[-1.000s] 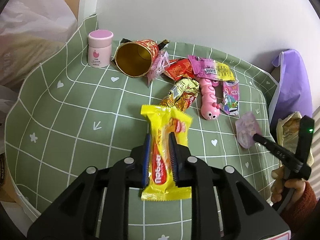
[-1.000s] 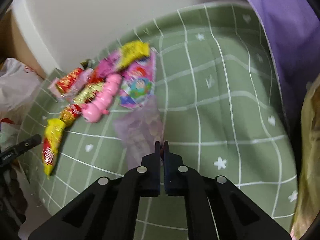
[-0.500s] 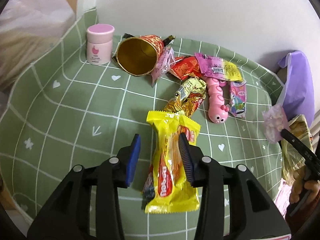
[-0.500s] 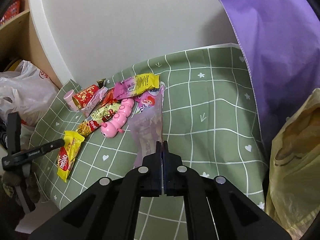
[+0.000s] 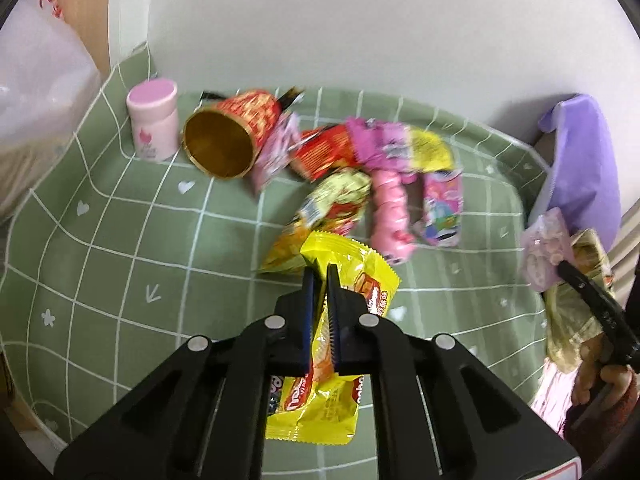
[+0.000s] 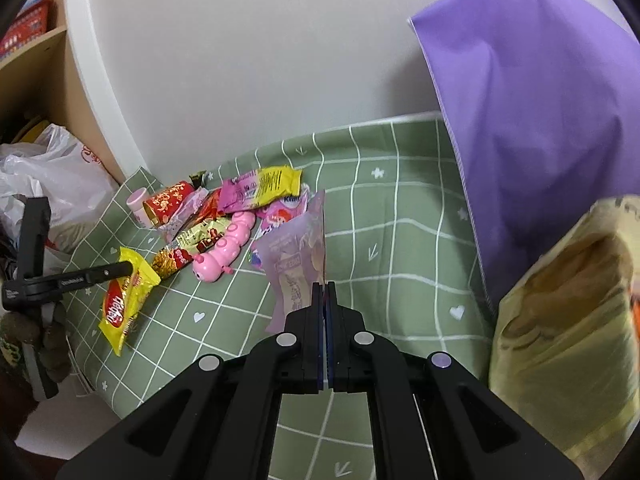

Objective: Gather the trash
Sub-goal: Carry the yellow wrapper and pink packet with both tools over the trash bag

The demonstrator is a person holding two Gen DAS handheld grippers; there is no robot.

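Green checked cloth (image 5: 120, 240) with white hearts covers the counter, which stands against a white wall. At lower centre of the left wrist view, the left gripper (image 5: 320, 276) is closing its jaws on a yellow wafer wrapper (image 5: 348, 268); the crumpled pack sits between the blue pads and hangs out below them. Beyond it, at the middle of the frame, lies a heap of trash: a red and gold paper cup (image 5: 228, 140) on its side, a pink caterpillar toy (image 5: 390, 212) and several snack wrappers. A pink jar (image 5: 153, 120) stands upright just left of the cup. In the right wrist view, the right gripper (image 6: 325, 286) is clamped on a pale purple wrapper (image 6: 294, 264), held clear of the cloth. At right are a purple bag (image 6: 540, 120) and a yellow plastic bag (image 6: 568, 340).
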